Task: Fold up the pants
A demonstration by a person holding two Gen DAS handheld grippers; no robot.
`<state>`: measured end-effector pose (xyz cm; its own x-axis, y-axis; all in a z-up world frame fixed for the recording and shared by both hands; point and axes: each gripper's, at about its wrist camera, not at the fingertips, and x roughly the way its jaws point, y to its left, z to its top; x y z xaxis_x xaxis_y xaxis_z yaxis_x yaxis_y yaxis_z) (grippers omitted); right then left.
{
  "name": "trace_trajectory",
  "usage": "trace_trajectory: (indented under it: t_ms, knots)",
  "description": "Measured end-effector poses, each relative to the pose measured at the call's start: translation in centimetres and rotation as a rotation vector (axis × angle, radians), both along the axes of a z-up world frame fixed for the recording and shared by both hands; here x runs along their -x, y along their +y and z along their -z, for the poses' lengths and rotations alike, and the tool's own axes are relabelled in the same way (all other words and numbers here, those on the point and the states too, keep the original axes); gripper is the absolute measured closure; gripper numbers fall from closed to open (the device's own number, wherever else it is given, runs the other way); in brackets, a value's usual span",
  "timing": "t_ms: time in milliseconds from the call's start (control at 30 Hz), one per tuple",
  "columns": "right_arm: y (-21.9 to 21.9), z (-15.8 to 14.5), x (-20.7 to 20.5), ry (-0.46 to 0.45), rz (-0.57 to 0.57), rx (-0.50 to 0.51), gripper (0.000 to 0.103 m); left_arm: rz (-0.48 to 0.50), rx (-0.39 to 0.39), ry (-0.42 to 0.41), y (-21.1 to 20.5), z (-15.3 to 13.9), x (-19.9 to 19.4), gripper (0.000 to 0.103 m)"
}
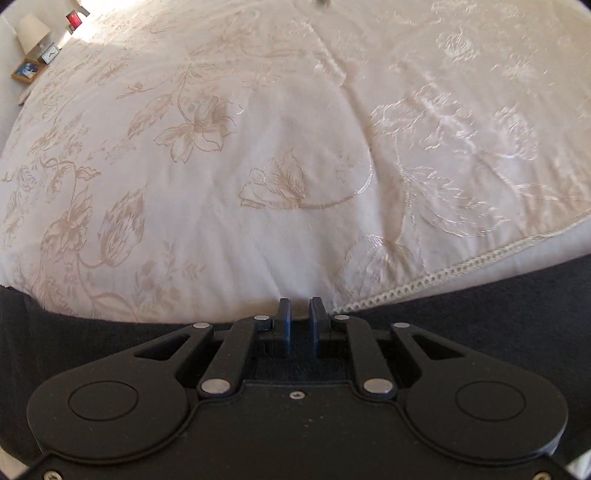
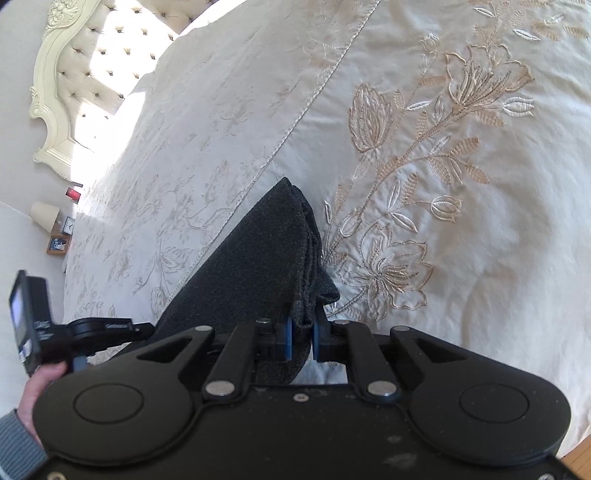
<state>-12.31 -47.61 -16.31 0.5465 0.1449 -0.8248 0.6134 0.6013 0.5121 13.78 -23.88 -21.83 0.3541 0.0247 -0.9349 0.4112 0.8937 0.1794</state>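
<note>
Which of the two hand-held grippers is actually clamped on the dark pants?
The right hand-held gripper: dark pants fabric runs between its fingers. The left hand-held gripper shows an empty gap between its fingers.

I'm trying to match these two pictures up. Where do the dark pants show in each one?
Left wrist view: the pants are a dark band along the bottom, under the left gripper.
Right wrist view: the pants are a folded strip in the lower middle, running into the right gripper.
Shared landmark: the lamp, upper left in one view, left edge in the other.

No legible text (labels blurred)
</note>
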Motion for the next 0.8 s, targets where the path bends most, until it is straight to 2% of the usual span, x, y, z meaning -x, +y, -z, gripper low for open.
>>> trace_trajectory:
  t_ms: [100,233,333,467,567,667,733,800]
  knots:
    - [0.1,-0.1,-0.2,0.003,-0.008,0.008,0.092,0.019,-0.002,-0.016,-0.1,-0.7,-0.1,0.083]
    - [0.3,-0.6,-0.4,0.003,-0.022,0.022,0.092,0.0,0.122,-0.054,2.3,-4.4,1.3,0.082]
    - [0.6,-0.6,-0.6,0.006,-0.029,0.034,0.092,0.017,0.15,-0.049,4.0,-5.4,3.3,0.082]
    - [0.7,-0.5,-0.9,0.008,-0.028,0.041,0.092,0.062,0.117,0.022,4.3,-2.7,4.8,0.082]
    - [0.9,-0.8,-1.2,0.008,-0.036,0.058,0.092,0.035,0.093,0.03,3.5,-0.6,3.8,0.083]
    - [1.5,-1.5,-1.7,0.005,-0.051,0.088,0.092,-0.001,0.076,0.093,3.0,1.0,1.8,0.084]
    - [2.2,-2.1,-2.1,0.0,-0.061,0.109,0.092,0.01,0.08,0.108,2.8,0.8,1.3,0.085]
    - [3.2,-3.0,-2.7,-0.004,-0.076,0.144,0.092,0.031,0.129,0.115,3.7,-0.5,1.1,0.082]
